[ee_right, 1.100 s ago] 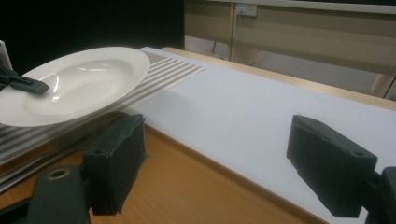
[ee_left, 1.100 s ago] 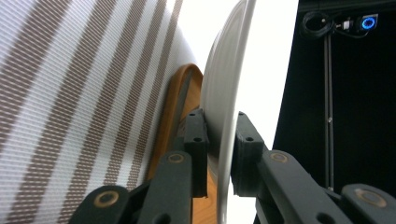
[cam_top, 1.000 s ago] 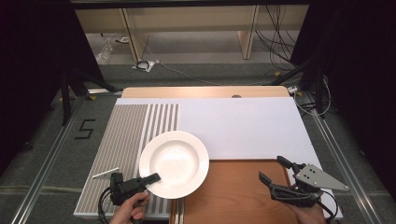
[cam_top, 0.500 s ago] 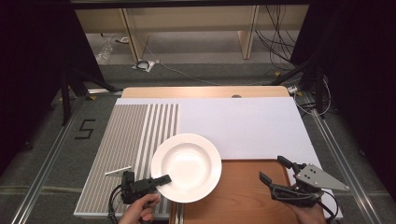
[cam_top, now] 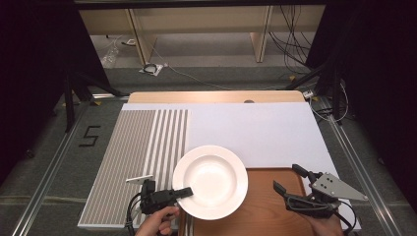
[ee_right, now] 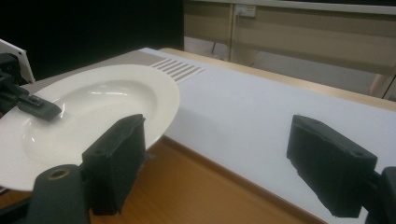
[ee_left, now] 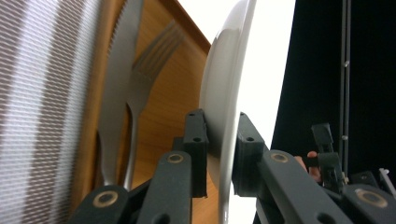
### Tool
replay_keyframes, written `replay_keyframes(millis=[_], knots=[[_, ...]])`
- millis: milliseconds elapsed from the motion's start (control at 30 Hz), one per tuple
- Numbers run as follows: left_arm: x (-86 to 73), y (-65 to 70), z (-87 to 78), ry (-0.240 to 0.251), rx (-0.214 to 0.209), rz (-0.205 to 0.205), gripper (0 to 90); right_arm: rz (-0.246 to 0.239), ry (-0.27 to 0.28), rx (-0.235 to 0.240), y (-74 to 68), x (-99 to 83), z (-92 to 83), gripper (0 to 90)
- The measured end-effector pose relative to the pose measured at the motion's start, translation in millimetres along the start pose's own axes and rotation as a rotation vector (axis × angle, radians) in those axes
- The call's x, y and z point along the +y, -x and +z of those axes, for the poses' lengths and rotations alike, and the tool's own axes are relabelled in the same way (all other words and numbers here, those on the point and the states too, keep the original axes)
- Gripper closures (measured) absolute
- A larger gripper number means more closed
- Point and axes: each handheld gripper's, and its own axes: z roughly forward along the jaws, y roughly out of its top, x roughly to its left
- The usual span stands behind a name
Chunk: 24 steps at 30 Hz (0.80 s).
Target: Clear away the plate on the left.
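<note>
Your left gripper [cam_top: 184, 192] is clamped on the near-left rim of the white plate [cam_top: 211, 181] — in the left gripper view its two black pads pinch the rim [ee_left: 224, 140] from above and below. The plate is round, so it has no long axis to speak of; its bowl faces up and it sits about level, though from above you can't quite tell whether it rests on the surface or is lifted a little. Taking the plate as the landmark: the gripper reaches in from its near-left edge, jaws pointing toward its centre. Most of the plate overhangs the wooden board [cam_top: 255, 211], which runs off to the plate's right; its far part lies over the white mat [cam_top: 255, 128], and the striped mat [cam_top: 128, 157] is to its left. Under the plate, the left gripper view shows a knife [ee_left: 114, 93] and fork [ee_left: 140, 88] side by side on the board.

Your right gripper [cam_top: 290, 184] stands to the plate's right, well apart from it, jaws wide and empty — in the right gripper view one pad [ee_right: 116, 158] is seen in front of the plate's edge.
</note>
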Motion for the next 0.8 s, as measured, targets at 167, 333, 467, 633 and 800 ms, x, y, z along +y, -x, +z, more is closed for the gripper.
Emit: replay_keyframes(millis=[167,333,467,633,800], knots=[[-4.1,2.9,10.8,-0.038,0.006,0.016,78.2,0.0,0.0,-0.002,0.0,0.0,0.0,20.3],[-9.2,5.3,21.4,-0.076,0.013,0.028,78.1,-0.001,0.001,-0.003,0.2,-0.1,-0.1,20.3],[-13.1,6.7,28.8,-0.106,0.02,0.042,78.0,0.0,0.0,-0.002,0.2,-0.2,0.0,20.4],[-16.5,8.9,38.8,-0.153,0.022,0.06,77.8,-0.002,-0.005,-0.002,-0.1,-0.2,-0.2,20.4],[-20.3,10.0,46.2,-0.182,0.032,0.074,77.6,0.0,-0.002,-0.002,0.2,-0.4,0.1,20.4]])
